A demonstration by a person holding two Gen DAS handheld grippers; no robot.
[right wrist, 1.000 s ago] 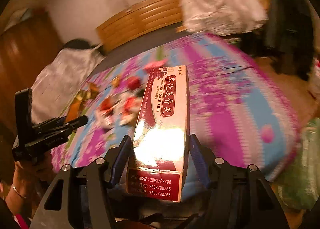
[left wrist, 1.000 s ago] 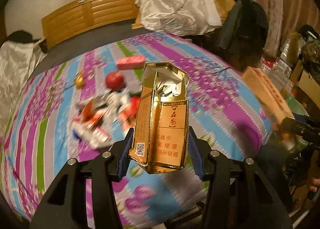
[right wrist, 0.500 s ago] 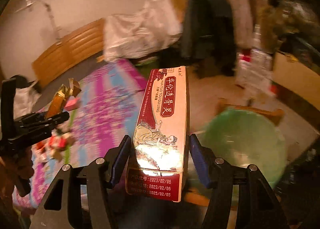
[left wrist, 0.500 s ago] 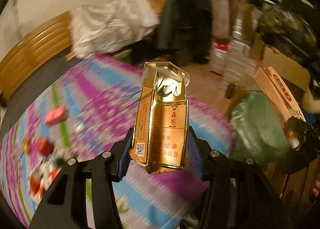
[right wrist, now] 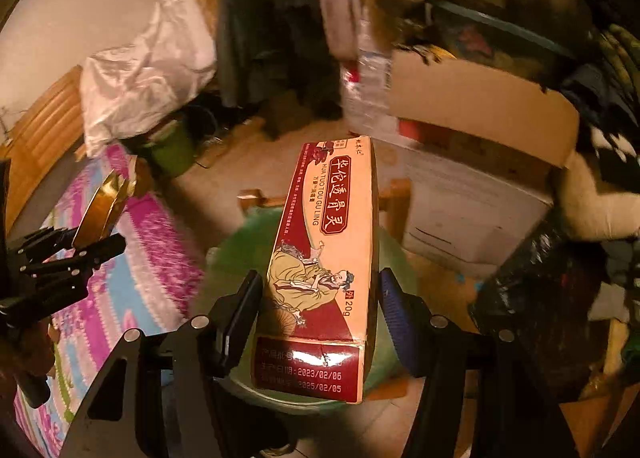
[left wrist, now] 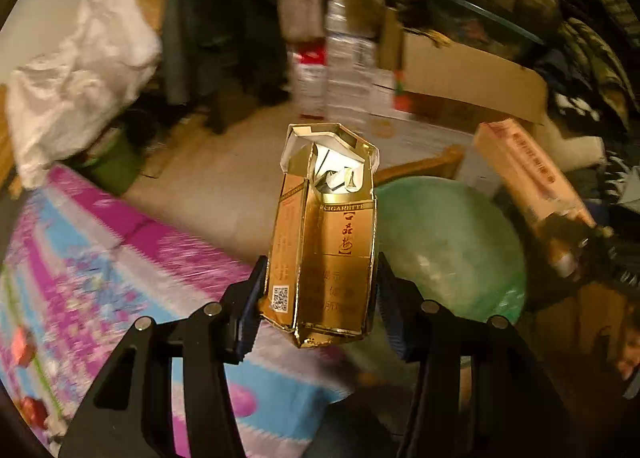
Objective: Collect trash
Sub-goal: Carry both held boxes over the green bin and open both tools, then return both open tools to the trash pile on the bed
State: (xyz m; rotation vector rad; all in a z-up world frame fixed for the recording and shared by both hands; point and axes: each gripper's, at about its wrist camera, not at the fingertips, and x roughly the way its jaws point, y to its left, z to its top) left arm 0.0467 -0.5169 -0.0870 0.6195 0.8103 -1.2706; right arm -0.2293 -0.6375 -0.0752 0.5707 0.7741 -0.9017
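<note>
Both pieces of trash are in hand and the carry to the bin appears to be the step under way. The left gripper [left wrist: 320, 298] has its fingers closed on the lower part of a gold cigarette pack [left wrist: 326, 242], which stands upright at the centre of the left wrist view with its lid flipped open and crumpled foil showing inside. The right gripper [right wrist: 320, 318] has its fingers closed on the lower end of a red and cream medicine box [right wrist: 324, 270], held upright at the centre of the right wrist view. A bin lined with a green bag [left wrist: 452, 246] sits at centre right of the left view, just behind and right of the pack; in the right view the same green bag [right wrist: 244, 242] lies directly behind and below the box. The flowered bedspread [left wrist: 100, 278] fills the lower left, with a few red items remaining on it at the left edge. Judged from this, the next move calls for bringing each item over the bag's mouth and opening the fingers; the left pack is not yet over it. The surroundings are blurred, so the rim's exact position cannot be told.
</note>
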